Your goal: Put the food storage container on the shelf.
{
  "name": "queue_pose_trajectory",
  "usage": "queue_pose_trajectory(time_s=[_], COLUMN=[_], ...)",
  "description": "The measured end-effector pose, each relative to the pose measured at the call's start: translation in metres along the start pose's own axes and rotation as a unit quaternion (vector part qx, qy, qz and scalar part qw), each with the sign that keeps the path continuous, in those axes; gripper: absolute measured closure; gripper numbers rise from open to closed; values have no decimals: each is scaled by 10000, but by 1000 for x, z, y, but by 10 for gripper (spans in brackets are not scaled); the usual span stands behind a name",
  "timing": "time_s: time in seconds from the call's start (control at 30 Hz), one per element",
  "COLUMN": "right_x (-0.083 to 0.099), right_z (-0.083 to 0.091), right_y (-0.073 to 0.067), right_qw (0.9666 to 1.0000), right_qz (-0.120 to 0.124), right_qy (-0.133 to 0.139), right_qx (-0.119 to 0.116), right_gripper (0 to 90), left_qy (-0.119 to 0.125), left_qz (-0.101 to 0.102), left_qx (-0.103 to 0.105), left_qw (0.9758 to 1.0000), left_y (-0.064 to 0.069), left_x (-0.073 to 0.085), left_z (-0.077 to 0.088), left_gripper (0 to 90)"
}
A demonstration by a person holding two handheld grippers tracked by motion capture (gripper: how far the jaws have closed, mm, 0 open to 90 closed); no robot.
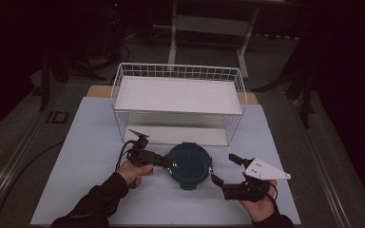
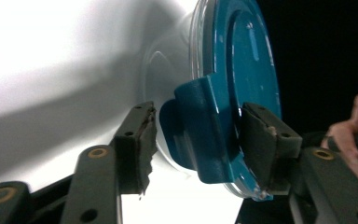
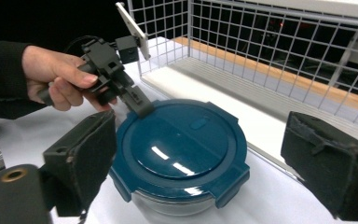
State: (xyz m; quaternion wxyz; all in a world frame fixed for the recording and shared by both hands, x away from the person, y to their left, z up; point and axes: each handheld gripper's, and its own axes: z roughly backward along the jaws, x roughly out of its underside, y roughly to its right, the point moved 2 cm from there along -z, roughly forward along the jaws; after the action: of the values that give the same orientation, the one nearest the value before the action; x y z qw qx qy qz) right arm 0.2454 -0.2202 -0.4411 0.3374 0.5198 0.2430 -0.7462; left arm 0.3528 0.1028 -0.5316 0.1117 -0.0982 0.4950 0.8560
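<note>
On the white counter [image 1: 90, 180], just in front of the white wire basket [image 1: 178, 102], a round glass container [image 3: 177, 205] with a teal snap-on lid [image 1: 188, 163] is sitting between the person's two hands. At its left side, the left gripper [image 1: 170, 164] is reaching in level, gripped by the left hand [image 1: 134, 172], which is coming out of a dark sleeve. Along that gripper's own view, one of the lid's locking tabs [image 2: 200, 126] is lying between the two black jaws: the pad on the right of that view is lying against the lid's top, while the other pad is sitting just beside the tab, and I cannot tell whether it is touching. From the right gripper view, the upper jaw's tip is resting on the lid's rim.

Off to the container's right, the right gripper [image 1: 223, 171] is sitting low by the counter in the right hand [image 1: 261, 204], its jaws spread wide and pointing at the container. Nothing is lying between its pads, and the nearer jaw tip is standing just beside the lid's edge, apart from it.
</note>
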Motion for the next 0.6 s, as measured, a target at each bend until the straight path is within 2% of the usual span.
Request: queue_pose_trajectory(time_s=[0.07,0.2,0.23,0.3,0.4,0.47,0.53,0.6], right_x=[1,5,7,10,18,24,28,33], right_z=[-1,-10,-14,-17,-23,-29,-34,-40], right_y=[2,12,16,21,30,38,43,47], right_qw=[9999,9980,9958,9929,9827,9723,9648,9573], right_qz=[-87,-529,-798,-1031,-1627,-2072,-2323,-2541], right_qy=[-29,-295,-396,-519,-781,-952,-1054,-1192], right_qx=[-51,-165,-231,-289,-420,-521,-634,-689], right_gripper=[123,133,157,188,218,238,248,296], left_qy=[-16,-128,-123,-110,-37,4,80,128], left_qz=[-12,-165,-165,-200,-295,-386,-565,-695], left_qx=[34,-23,-20,13,-18,-2,-21,-36], left_qw=[10000,9998,9998,9997,9996,9993,9984,9975], left_y=[-1,1,1,1,3,5,8,10], left_x=[0,-2,-1,0,2,3,5,7], left_z=[0,1,1,2,2,2,2,3], left_gripper=[500,506,508,512,515,521,522,524])
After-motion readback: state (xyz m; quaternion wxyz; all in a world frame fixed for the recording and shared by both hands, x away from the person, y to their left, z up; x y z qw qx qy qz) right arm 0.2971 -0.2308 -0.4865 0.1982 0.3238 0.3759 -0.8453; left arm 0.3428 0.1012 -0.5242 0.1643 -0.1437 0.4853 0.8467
